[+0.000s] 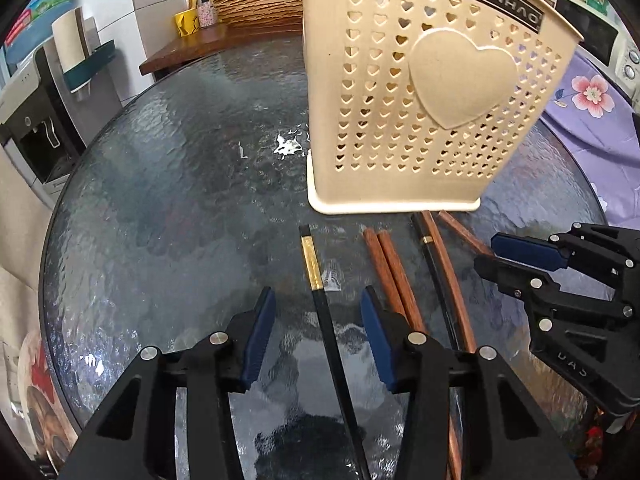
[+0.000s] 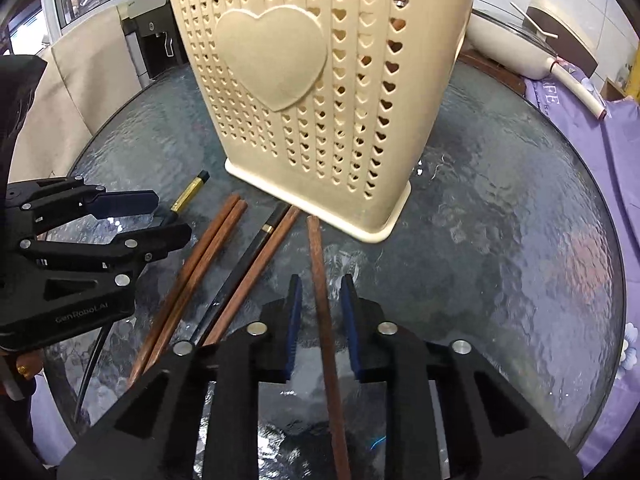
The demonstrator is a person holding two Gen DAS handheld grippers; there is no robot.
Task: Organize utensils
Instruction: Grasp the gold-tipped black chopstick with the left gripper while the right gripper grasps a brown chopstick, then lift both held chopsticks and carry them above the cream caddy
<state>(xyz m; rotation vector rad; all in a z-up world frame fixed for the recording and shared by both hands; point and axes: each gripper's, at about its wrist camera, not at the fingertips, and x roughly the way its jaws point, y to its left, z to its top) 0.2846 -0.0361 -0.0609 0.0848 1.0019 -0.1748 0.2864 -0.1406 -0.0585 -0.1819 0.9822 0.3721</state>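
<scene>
A cream utensil holder (image 1: 420, 92) with heart-shaped holes stands on the round glass table (image 1: 180, 200); it also shows in the right wrist view (image 2: 316, 92). My left gripper (image 1: 318, 300) is open, its pads either side of a black chopstick with a gold band (image 1: 314, 268), not touching it. My right gripper (image 2: 322, 288) is open around a brown wooden chopstick (image 2: 320, 280), with gaps on both sides. Two brown chopsticks (image 2: 200, 256) lie side by side, and a black one (image 2: 248, 264) lies beside another brown one (image 2: 264, 256).
A wooden counter (image 1: 224, 40) with a yellow cup and bottles stands behind the table. A water dispenser (image 1: 36, 128) is at the left. A purple floral cloth (image 1: 592, 96) and a white pan (image 2: 516, 44) lie to the right.
</scene>
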